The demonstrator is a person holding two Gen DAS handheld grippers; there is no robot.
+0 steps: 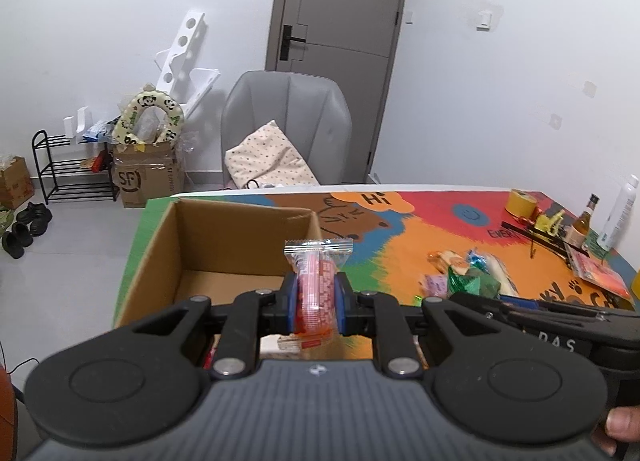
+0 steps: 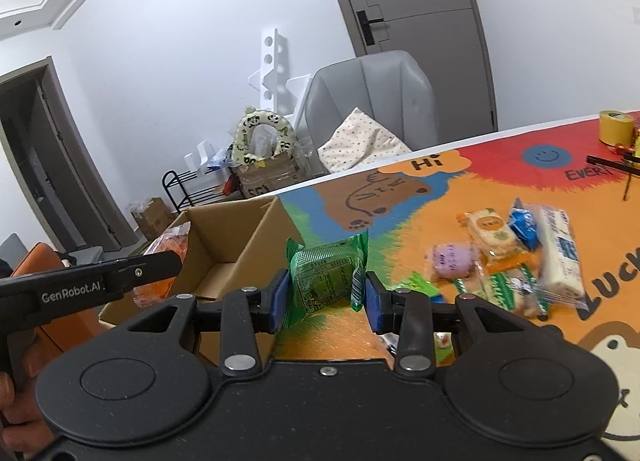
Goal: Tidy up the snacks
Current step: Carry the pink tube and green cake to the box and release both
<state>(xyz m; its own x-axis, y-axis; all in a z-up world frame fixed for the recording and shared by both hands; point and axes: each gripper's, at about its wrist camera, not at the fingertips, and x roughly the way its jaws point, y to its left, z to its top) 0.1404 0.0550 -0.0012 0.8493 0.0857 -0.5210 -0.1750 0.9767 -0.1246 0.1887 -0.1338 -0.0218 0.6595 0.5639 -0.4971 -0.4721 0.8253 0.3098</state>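
My left gripper (image 1: 317, 301) is shut on a red snack packet (image 1: 318, 285) and holds it above the near right corner of an open cardboard box (image 1: 160, 257). In the right wrist view the left gripper's finger (image 2: 132, 273) and the red packet (image 2: 168, 249) hang over the box (image 2: 256, 237). My right gripper (image 2: 326, 295) is shut on a green snack packet (image 2: 326, 277), held above the mat just right of the box. A pile of loose snacks (image 2: 516, 257) lies on the colourful mat; it also shows in the left wrist view (image 1: 468, 273).
A yellow tape roll (image 1: 524, 201), a small bottle (image 1: 582, 221), a white spray bottle (image 1: 618, 213) and a red packet (image 1: 598, 275) stand at the table's far right. A grey chair (image 1: 288, 121) with a cushion stands behind the table.
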